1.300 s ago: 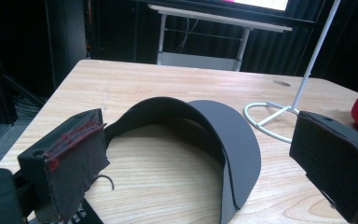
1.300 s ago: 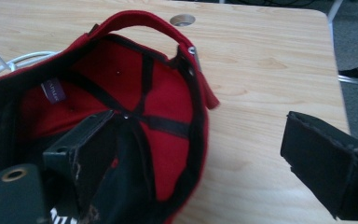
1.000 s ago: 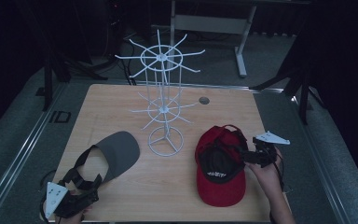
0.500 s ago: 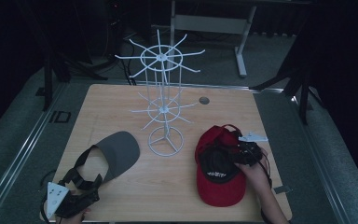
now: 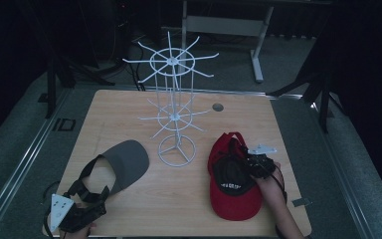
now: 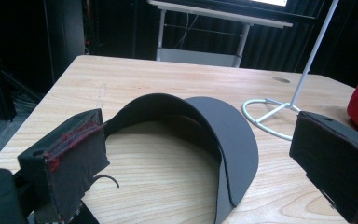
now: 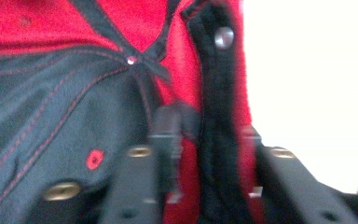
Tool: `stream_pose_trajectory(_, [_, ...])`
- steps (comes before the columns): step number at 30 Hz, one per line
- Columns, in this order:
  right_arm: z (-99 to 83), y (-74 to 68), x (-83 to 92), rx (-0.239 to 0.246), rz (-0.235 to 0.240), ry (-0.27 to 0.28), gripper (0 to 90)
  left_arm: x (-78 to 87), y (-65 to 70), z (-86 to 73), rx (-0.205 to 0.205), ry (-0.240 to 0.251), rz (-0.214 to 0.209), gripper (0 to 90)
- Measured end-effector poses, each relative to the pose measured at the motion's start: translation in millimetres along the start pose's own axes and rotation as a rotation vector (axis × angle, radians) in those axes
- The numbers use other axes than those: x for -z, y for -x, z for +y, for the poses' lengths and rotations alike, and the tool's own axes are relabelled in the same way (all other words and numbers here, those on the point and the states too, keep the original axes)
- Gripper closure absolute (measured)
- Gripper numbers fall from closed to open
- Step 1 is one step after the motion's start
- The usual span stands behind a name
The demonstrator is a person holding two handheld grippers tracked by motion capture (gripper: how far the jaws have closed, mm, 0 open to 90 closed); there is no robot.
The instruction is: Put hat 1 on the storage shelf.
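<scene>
on the wooden table [image 5: 129,109] my right claw [image 7: 200,154] has just been closing on the red cap [image 5: 234,191] rim to lift it toward the white rack [image 5: 171,89], while my left claw [image 6: 200,154] waits open around the grey visor [image 6: 214,126].

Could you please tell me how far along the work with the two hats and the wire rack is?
Nothing is hung yet: the white wire rack carries no hats. In hand: the right gripper, jaws just closing, straddles the rim of the red cap, which lies upside down on the table. The left gripper sits open by the grey visor. Probably left: hanging both.
</scene>
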State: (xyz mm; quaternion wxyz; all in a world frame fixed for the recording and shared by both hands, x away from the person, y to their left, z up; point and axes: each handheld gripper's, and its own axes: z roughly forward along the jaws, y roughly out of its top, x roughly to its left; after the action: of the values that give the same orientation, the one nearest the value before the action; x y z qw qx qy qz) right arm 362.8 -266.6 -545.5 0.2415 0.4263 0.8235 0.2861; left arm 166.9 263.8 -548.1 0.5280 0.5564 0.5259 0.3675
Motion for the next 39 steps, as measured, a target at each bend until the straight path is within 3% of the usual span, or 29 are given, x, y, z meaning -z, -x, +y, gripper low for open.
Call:
stream_pose_trajectory(2, [-0.2,-2.0,0.1,0.026,-0.006,-0.001,83.5,-0.2,-0.2,-0.1,0.002,-0.001,0.001,4.1])
stream_pose_trajectory(4, [2.4,-2.5,6.2,0.024,-0.021,0.017,85.1,0.0,-0.3,0.0,0.005,-0.001,-0.002,4.1])
stream_pose_trajectory(17, [16.9,5.3,51.7,-0.079,-0.001,0.172,85.6,-0.2,-0.6,-0.1,0.009,0.001,-0.002,4.1])
stream_pose_trajectory(31, [38.8,0.8,103.6,-0.107,0.001,0.324,85.6,-0.2,-1.0,-0.3,0.007,0.009,-0.007,4.1])
stream_pose_trajectory(36, [45.0,2.3,123.5,-0.134,0.021,0.395,85.6,-0.8,-2.3,-1.3,0.044,0.031,-0.046,3.5])
stream_pose_trajectory(39, [49.1,2.8,134.1,-0.130,0.014,0.419,85.6,-1.3,-1.6,-1.4,0.023,0.016,-0.035,3.5])
